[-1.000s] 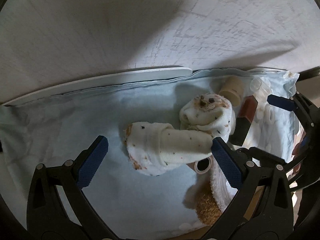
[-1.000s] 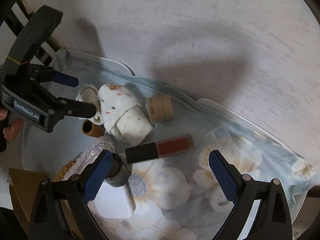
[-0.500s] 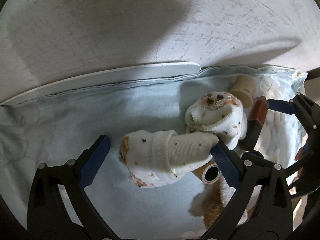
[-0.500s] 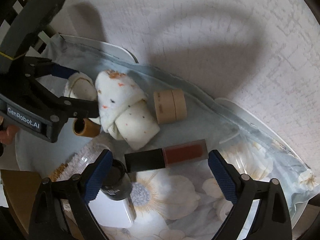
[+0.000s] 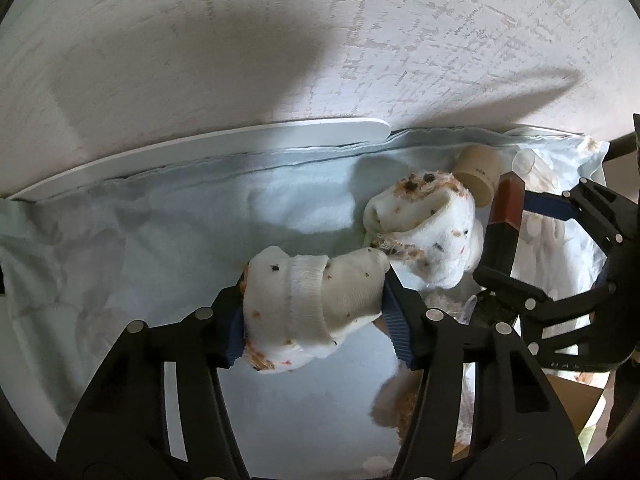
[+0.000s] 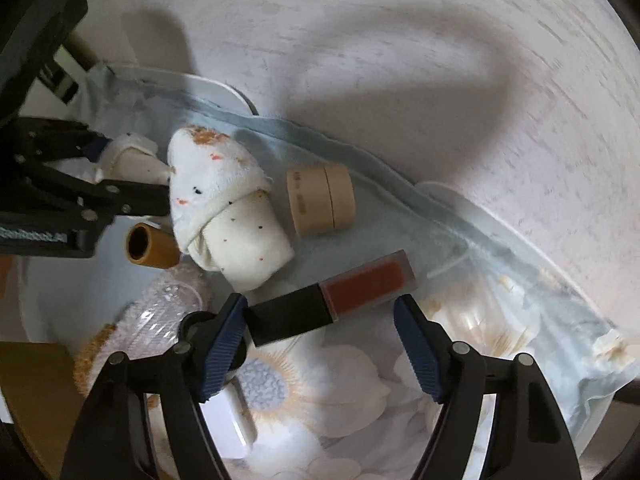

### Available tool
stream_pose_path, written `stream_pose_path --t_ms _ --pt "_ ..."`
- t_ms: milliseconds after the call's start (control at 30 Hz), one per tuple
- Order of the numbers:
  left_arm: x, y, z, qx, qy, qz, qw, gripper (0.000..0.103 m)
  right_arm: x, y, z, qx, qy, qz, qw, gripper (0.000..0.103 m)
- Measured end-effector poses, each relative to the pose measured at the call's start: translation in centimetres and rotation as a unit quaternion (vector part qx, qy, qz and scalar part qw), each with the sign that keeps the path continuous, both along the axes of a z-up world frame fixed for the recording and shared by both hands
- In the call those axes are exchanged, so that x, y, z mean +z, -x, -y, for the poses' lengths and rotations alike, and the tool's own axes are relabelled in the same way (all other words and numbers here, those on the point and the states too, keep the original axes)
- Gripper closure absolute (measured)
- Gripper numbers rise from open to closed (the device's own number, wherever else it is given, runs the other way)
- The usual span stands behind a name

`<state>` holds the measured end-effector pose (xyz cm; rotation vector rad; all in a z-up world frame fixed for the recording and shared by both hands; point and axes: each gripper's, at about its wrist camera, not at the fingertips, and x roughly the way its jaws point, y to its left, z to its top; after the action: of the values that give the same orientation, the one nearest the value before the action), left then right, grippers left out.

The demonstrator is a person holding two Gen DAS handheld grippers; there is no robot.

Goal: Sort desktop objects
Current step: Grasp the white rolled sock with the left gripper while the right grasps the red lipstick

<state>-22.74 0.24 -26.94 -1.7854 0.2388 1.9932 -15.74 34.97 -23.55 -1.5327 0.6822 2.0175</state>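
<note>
Since 1 second ago the left gripper (image 5: pixel 314 312) has clamped onto 1 rolled sock (image 5: pixel 316 304) on the blue cloth (image 5: pixel 160 240); lift straight, while the right gripper (image 6: pixel 320 338), apart, straddles the lip-gloss tube (image 6: pixel 332 296).

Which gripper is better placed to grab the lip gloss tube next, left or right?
Right. The right gripper is open with its jaws flanking the lip gloss tube, one pad at the black cap. The left gripper is shut on a rolled sock, so it is occupied.

Pale table (image 5: pixel 200 60) under floral cloth (image 6: pixel 360 380)
</note>
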Motion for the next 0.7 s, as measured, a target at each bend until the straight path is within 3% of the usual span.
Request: stream_pose_path --t_ms 133,200,267,700 --pt "0.2 -0.5 0.4 -0.001 -0.004 0.003 1.0 0.056 0.1 -0.2 0.5 0.004 -0.004 -0.004 1.0 0.033" --pt "0.4 -0.6 0.5 -0.001 -0.005 0.003 1.0 0.057 0.2 -0.4 0.8 0.006 -0.003 -0.008 1.0 0.057" --pt "0.5 -0.8 0.5 -0.002 -0.005 0.004 1.0 0.059 0.4 -0.4 1.3 0.008 -0.017 0.006 1.0 0.066" --pt "3.3 -2.0 1.0 -0.01 -0.018 -0.008 0.9998 0.061 1.4 -2.5 3.3 -0.047 -0.01 -0.02 0.999 0.079"
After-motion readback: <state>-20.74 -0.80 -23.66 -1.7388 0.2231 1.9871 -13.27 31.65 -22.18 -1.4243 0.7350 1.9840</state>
